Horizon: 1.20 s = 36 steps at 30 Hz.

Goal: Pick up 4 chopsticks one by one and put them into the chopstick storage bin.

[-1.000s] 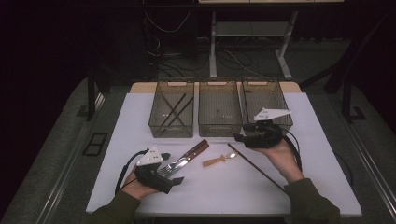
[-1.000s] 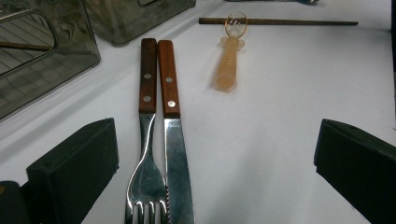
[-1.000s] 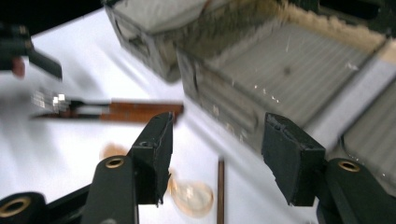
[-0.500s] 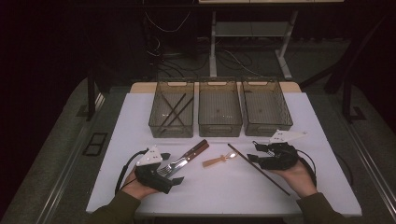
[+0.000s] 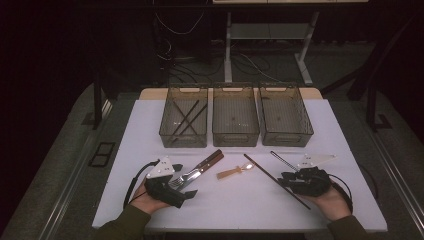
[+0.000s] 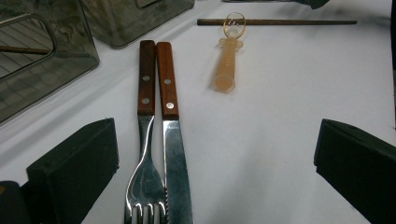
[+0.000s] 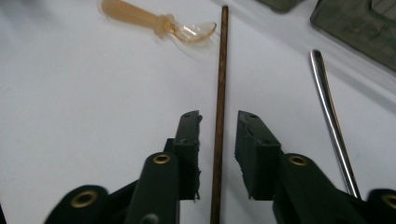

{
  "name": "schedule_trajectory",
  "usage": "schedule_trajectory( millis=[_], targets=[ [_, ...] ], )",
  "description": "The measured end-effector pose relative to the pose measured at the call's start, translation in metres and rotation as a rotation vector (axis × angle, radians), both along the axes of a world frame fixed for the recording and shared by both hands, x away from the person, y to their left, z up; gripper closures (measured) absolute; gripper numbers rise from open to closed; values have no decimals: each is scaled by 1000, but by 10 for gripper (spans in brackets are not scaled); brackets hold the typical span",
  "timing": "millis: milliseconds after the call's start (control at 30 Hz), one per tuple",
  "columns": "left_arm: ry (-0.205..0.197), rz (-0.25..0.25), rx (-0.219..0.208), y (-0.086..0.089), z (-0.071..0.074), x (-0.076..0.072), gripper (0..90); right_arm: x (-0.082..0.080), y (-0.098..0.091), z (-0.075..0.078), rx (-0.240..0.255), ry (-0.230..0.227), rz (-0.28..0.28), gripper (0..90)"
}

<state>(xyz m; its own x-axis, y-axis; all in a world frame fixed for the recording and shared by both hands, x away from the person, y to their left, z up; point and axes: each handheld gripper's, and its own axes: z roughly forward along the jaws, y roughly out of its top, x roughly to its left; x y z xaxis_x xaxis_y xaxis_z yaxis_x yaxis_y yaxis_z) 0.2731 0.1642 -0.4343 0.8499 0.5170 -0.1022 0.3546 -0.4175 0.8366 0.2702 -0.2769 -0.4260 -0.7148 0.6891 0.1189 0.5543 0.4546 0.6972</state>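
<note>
A dark wooden chopstick [image 5: 276, 180] [image 7: 219, 93] lies slantwise on the white table [image 5: 240, 205]. My right gripper [image 5: 286, 181] [image 7: 218, 119] is low over it with one jaw on each side. The jaws have just been closing, and a thin gap still shows on both sides of the stick. My left gripper [image 5: 182, 182] [image 6: 219, 140] rests at the front left, wide open. A wooden-handled fork [image 6: 145, 140] and knife [image 6: 172, 140] lie side by side between its jaws, untouched. An amber plastic spoon [image 5: 235, 172] [image 6: 227, 56] [image 7: 154, 21] lies between the two grippers.
Three smoky plastic bins [image 5: 235, 117] stand in a row at the back; the left one [image 5: 184, 131] holds dark chopsticks. A slim metal rod [image 5: 282, 160] [image 7: 329, 112] lies just beyond the right gripper.
The right gripper came away from the right bin, toward the person and down onto the table, over the dark chopstick. Its jaws stand narrower. The left gripper has kept still.
</note>
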Motion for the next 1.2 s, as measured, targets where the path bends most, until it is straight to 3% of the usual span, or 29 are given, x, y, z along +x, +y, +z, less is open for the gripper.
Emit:
schedule_trajectory(
  millis=[533, 733, 1200],
  targets=[
    [0, -14, 4, 0, 0, 0, 0, 5, 4, -16, -74, 63, 26, 817],
    [-1, -12, 7, -1, 0, 0, 0, 4, 6, -17, -100, 51, 18, 845],
    [-2, -12, 9, -1, 0, -1, 0, 5, 7, -14, -96, 65, -11, 857]
  ],
)
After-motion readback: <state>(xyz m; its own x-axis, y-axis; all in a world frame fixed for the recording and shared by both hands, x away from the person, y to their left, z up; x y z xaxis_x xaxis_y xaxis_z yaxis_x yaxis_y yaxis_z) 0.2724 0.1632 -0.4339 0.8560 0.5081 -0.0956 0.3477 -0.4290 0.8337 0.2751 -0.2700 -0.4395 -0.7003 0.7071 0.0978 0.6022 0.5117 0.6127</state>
